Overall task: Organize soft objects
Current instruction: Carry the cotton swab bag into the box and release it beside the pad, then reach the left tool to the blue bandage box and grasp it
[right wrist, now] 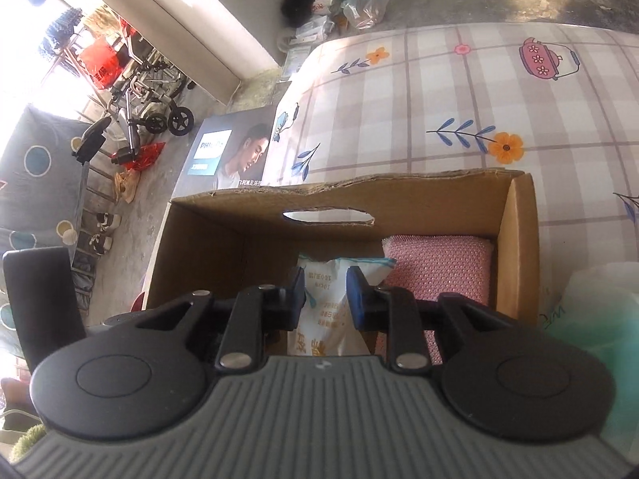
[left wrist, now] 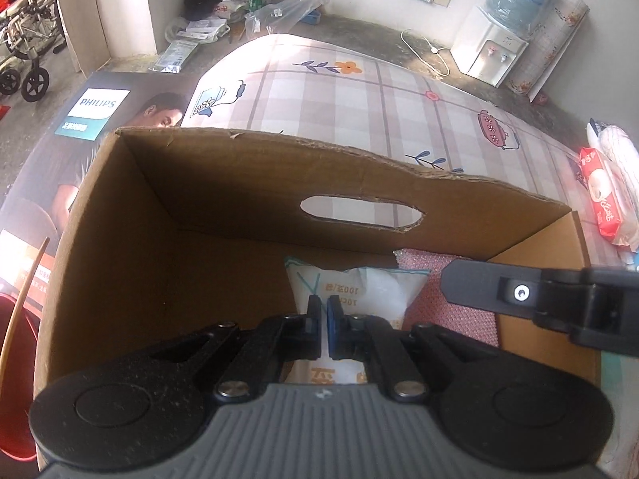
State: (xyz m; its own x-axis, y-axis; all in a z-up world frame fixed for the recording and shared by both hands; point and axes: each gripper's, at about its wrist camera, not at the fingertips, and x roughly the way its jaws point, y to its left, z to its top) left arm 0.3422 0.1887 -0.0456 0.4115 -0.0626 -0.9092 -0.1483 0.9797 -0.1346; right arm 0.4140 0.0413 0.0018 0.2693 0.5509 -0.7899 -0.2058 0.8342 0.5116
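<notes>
An open cardboard box [left wrist: 247,183] [right wrist: 515,239] stands on a checked floral bedspread. In it lie a white plastic pack [left wrist: 375,287] [right wrist: 331,303] and a pink textured sponge pad [left wrist: 443,311] [right wrist: 439,263] to its right. My left gripper [left wrist: 323,307] hovers over the white pack with its jaws shut and nothing between them. My right gripper [right wrist: 323,283] is open above the box, the white pack showing in the gap between its fingers. Part of the right gripper reaches into the left wrist view [left wrist: 519,291].
A red-and-white wipes pack [left wrist: 603,199] and a white cloth roll [left wrist: 623,155] lie on the bed right of the box. A green soft pack [right wrist: 599,311] sits beside the box. A Philips box [left wrist: 92,115], a wheelchair [right wrist: 151,88] and a water dispenser [left wrist: 495,48] stand on the floor.
</notes>
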